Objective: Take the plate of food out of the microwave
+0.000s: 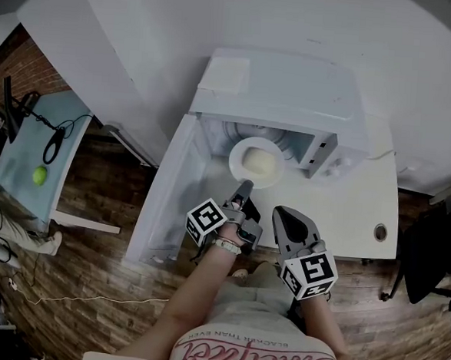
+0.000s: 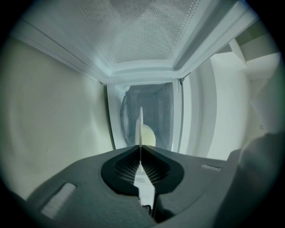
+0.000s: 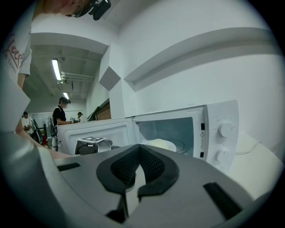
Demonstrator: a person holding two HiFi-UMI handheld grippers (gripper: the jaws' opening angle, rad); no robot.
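Table: white (image 1: 361,216), and it carries the microwave. There's a small round hole (image 1: 380,232) in the top near the front right.
Microwave: white (image 1: 292,103), sitting against the wall, with two knobs (image 3: 225,130) on its right-hand panel. The inside is open to the front.
Door: swung all the way out to the left (image 1: 162,202), and it stands right beside the left gripper.
Side table: light blue (image 1: 19,161), well off to the left on the wood floor (image 1: 88,273). On it are a green ball (image 1: 39,175) and a black cable (image 1: 52,144).
People: a couple of them (image 3: 60,116) are standing far back in the room, seen past the door in the right gripper view.
Plate: white and round (image 1: 239,149), sitting in the mouth of the microwave with its near rim toward the person. In the left gripper view it shows edge-on.
Food: a pale yellowish mound (image 1: 259,164) in the middle of the plate.
Left gripper: reaches into the opening (image 1: 246,186), and its fingers are pinched tight on the plate's near rim.
Right gripper: hangs just to the right of the left one (image 1: 279,211), out in front of the microwave over the table edge. Its fingertips are closed together with nothing between them.
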